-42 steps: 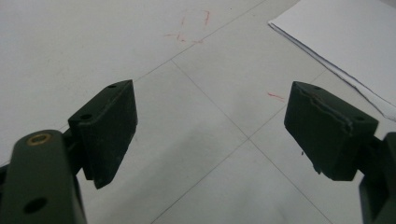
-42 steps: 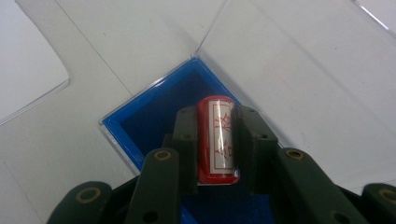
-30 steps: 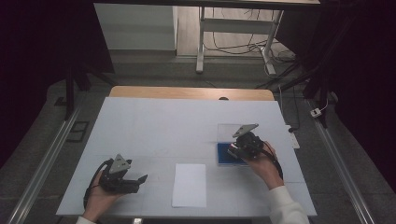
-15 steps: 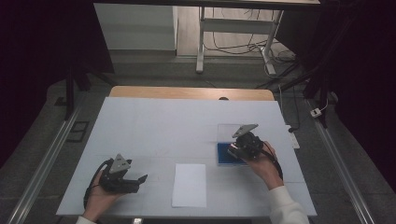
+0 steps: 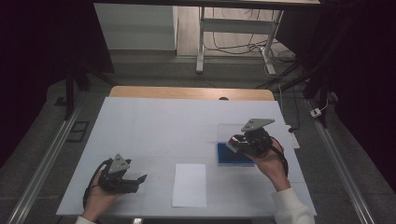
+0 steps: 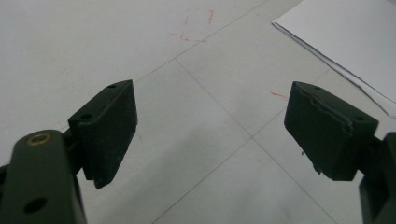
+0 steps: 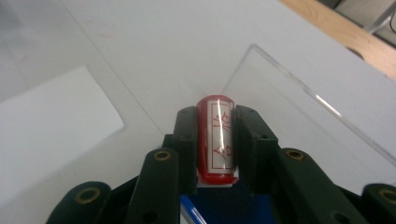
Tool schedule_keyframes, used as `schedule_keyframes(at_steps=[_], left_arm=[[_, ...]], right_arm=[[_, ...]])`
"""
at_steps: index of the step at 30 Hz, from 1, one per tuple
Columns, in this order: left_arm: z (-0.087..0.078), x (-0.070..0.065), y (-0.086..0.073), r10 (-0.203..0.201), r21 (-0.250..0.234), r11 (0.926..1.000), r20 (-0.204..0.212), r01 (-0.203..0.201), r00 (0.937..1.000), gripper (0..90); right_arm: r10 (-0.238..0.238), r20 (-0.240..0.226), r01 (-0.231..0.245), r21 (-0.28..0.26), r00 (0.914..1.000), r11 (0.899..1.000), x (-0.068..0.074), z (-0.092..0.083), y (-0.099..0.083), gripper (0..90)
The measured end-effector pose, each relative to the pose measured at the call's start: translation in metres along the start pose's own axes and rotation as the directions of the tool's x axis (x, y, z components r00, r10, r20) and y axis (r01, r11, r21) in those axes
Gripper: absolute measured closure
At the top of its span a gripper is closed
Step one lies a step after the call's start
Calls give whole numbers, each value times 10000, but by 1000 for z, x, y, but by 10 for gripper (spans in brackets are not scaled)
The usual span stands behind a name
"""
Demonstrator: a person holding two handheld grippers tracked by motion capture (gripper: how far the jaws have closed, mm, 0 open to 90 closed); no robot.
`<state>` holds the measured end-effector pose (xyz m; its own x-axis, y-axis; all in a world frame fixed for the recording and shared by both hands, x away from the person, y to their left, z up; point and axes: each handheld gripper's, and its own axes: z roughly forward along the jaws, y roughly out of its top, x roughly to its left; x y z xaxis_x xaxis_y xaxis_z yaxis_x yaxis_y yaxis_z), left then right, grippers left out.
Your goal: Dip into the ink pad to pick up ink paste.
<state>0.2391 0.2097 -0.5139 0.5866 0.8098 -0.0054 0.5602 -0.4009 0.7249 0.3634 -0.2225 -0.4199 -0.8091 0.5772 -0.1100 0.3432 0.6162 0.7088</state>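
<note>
Lifted a little off the blue pad (image 5: pixel 235 155) since the earlier frame: right claw (image 5: pixel 232 143), stamp (image 5: pixel 230 142) pinched between its jaws; left claw (image 5: pixel 138 179) unmoved.

High view: white desk (image 5: pixel 154 126) with a wooden far edge, a paper sheet (image 5: pixel 189 185) lying flat near the front between the hands. Right claw hanging just above the pad, beside a clear tray (image 5: pixel 227 129). Left claw resting low at the front left, jaws spread, nothing between them.

Left gripper view: matte black pads (image 6: pixel 112 126) wide apart over smooth bare desk crossed by thin seams and faint red marks; sheet corner (image 6: pixel 355 42) at upper right.

Right gripper view: jaws pressed on a small red cylinder with a glossy white label and red characters (image 7: pixel 218 135), held lengthwise; clear, hard-edged acrylic tray (image 7: pixel 299 116) ahead, pad (image 7: pixel 229 205) below, sheet (image 7: pixel 51 116) off to the left.

Judged progress: stamp picked up and probably inked; carrying it across, pressing it on the sheet and setting it back not yet done.
</note>
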Motion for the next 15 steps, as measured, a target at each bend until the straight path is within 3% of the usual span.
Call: schedule_keyframes(at_steps=[4, 15], left_arm=[[1, 0, 0, 27, 39, 10000, -28, -27, 10000, 175], [1, 0, -1, 79, 71, 9999, -7, -78, 10000, 175]], right_arm=[[-72, -82, 70, -205, 9999, 9998, 4, -5, 4, 700], [-146, 26, 146, 51, 9999, 9999, 4, 0, 3, 700]])
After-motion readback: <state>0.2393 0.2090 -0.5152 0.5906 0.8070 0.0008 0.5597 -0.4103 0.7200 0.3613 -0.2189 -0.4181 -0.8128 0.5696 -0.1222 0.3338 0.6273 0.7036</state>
